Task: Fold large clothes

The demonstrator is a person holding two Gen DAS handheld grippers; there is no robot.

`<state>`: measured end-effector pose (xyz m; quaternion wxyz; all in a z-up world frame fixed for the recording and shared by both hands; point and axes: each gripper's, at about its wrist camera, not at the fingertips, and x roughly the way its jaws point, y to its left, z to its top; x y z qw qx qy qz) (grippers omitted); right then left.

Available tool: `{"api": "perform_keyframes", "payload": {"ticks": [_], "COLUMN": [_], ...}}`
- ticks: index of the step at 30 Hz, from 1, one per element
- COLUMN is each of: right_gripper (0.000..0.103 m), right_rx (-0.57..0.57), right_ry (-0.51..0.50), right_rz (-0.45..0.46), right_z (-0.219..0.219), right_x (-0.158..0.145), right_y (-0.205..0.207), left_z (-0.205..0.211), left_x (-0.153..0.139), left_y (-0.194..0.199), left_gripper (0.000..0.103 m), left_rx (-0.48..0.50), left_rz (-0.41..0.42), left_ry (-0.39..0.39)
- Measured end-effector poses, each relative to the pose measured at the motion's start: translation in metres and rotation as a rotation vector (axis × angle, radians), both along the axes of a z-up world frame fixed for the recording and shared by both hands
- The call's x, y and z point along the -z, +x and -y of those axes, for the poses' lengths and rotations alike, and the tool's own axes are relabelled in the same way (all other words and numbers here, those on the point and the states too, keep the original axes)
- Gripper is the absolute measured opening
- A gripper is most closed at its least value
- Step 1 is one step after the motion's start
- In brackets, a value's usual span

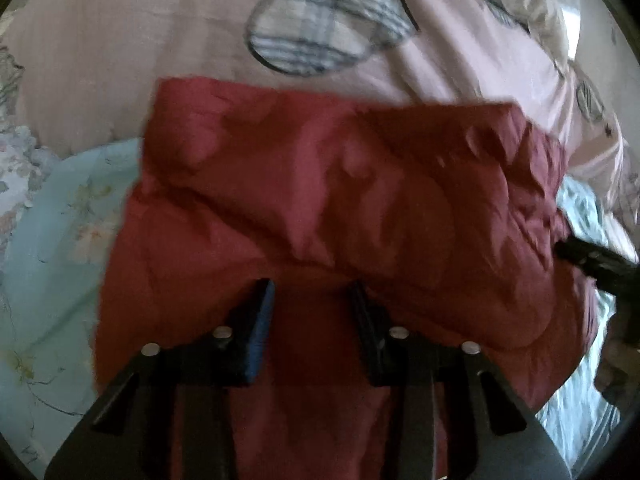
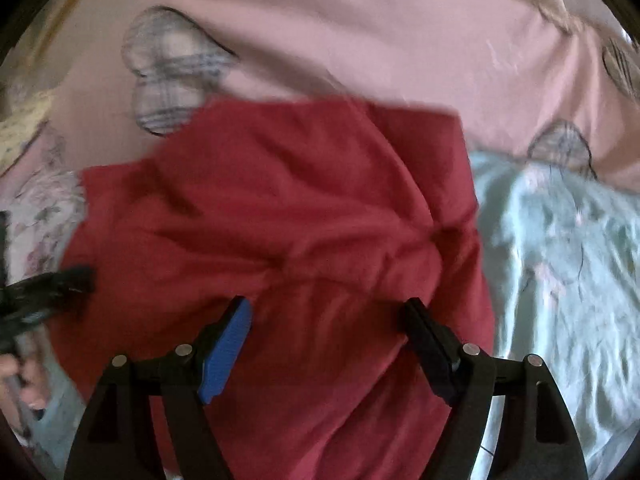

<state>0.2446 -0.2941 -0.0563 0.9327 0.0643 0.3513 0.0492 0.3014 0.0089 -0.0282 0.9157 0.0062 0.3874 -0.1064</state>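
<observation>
red garment (image 1: 328, 200) lies bunched on the bed (image 1: 92, 56), long axis running left-right. left tool (image 1: 312, 300) and right tool (image 2: 328, 312) both gape empty above its near edge, equally close.

One red garment (image 1: 328, 208) lies on the bedding. Two grippers are in view, the left gripper (image 1: 312, 292) and the right gripper (image 2: 328, 312), each with two fingers. Under the garment are one pink quilt (image 1: 120, 60) and, through the blur, seemingly one pale green floral sheet (image 2: 560, 248).
</observation>
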Motion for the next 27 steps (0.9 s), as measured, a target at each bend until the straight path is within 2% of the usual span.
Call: {"api": "perform_keyframes", "payload": {"ticks": [5, 7, 11, 19, 23, 25, 27], "right_gripper": [0.082, 0.085, 0.088, 0.09, 0.09, 0.09, 0.088], "right_rx": [0.068, 0.08, 0.085, 0.088, 0.089, 0.09, 0.089], "right_ry": [0.085, 0.096, 0.091, 0.118, 0.124, 0.133, 0.153], "right_rz": [-0.044, -0.067, -0.078, -0.087, -0.072, -0.062, -0.048], "right_z": [0.027, 0.03, 0.029, 0.032, 0.036, 0.041, 0.046], "right_x": [0.015, 0.02, 0.026, 0.032, 0.028, 0.026, 0.024], "right_y": [0.027, 0.033, 0.038, 0.053, 0.054, 0.048, 0.036], "left_z": [-0.037, -0.046, -0.05, -0.054, -0.053, -0.057, -0.066], "left_x": [0.006, 0.012, 0.024, 0.028, 0.016, 0.009, 0.002], "left_y": [0.029, 0.043, 0.063, 0.06, 0.052, 0.047, 0.038], "left_gripper": [0.035, 0.034, 0.034, 0.034, 0.034, 0.04, 0.054], "left_rx": [-0.074, -0.095, -0.145, -0.142, -0.136, -0.12, -0.093], "left_rz": [-0.05, -0.068, -0.092, -0.104, -0.097, -0.095, -0.091], "left_ry": [-0.034, -0.067, -0.086, -0.075, -0.092, -0.127, -0.179]}}
